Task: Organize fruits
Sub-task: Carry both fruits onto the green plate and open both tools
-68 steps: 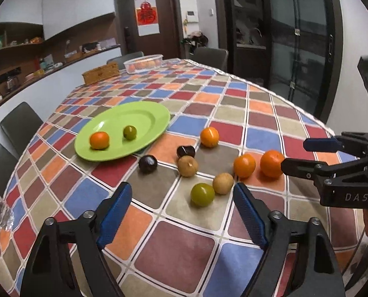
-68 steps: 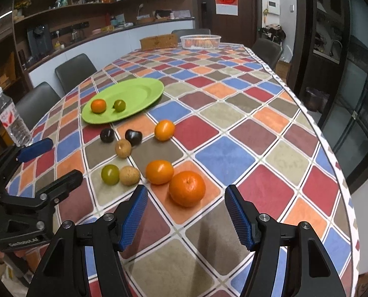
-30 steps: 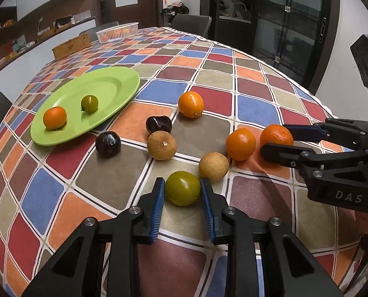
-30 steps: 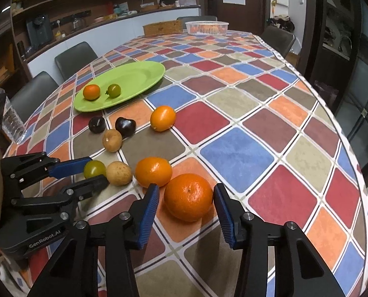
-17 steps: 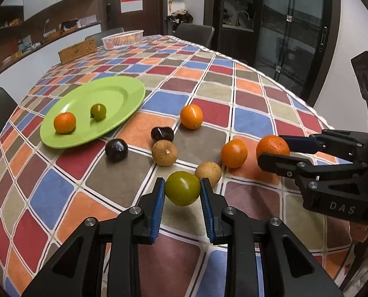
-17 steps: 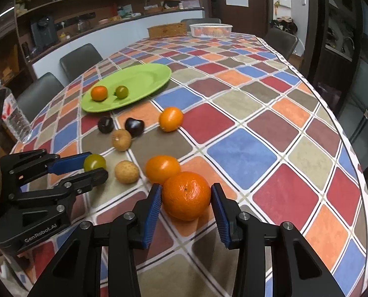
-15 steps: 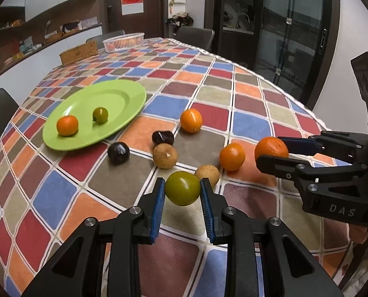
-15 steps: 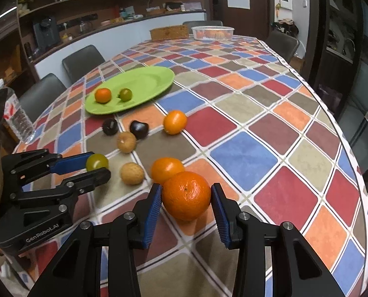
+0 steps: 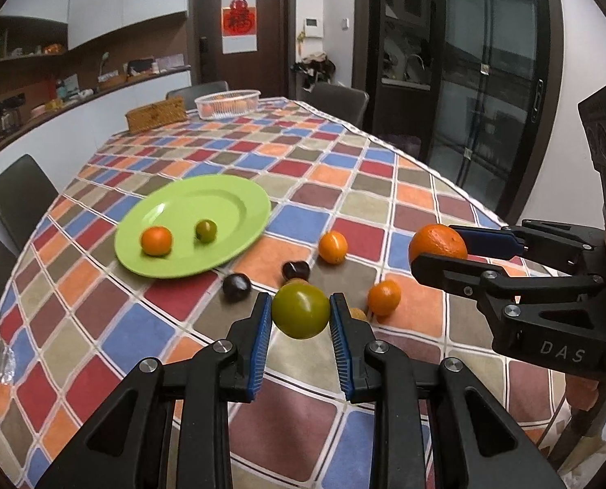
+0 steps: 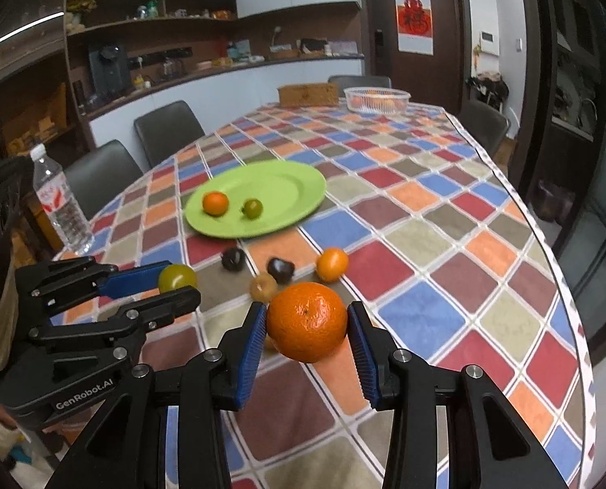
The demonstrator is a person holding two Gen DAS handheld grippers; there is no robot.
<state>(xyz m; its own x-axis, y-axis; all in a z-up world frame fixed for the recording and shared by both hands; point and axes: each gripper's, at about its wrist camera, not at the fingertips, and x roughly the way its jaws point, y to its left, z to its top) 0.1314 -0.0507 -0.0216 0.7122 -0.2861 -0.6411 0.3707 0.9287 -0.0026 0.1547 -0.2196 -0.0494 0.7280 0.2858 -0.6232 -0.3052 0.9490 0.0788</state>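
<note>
My left gripper [image 9: 301, 318] is shut on a green fruit [image 9: 300, 311] and holds it above the checkered tablecloth; it also shows in the right wrist view [image 10: 177, 278]. My right gripper [image 10: 307, 326] is shut on a large orange [image 10: 307, 321], lifted off the table, also seen in the left wrist view [image 9: 437, 242]. A green plate [image 9: 221, 199] farther back holds a small orange [image 9: 156, 240] and a small green fruit [image 9: 206, 230]. On the cloth lie two oranges [image 9: 332, 247] [image 9: 383, 296], two dark fruits [image 9: 236, 287] [image 9: 295, 269] and a brown fruit [image 10: 263, 286].
A water bottle [image 10: 60, 203] stands at the table's left edge. A clear basket [image 10: 376, 99] and a wicker box [image 10: 308, 94] sit at the far end. Dark chairs [image 10: 168, 130] line the left side. The table edge [image 10: 564, 285] runs along the right.
Both grippers closed on their fruits, the left on the green fruit and the right on the large orange, then lifted them off the table and higher over the last half second.
</note>
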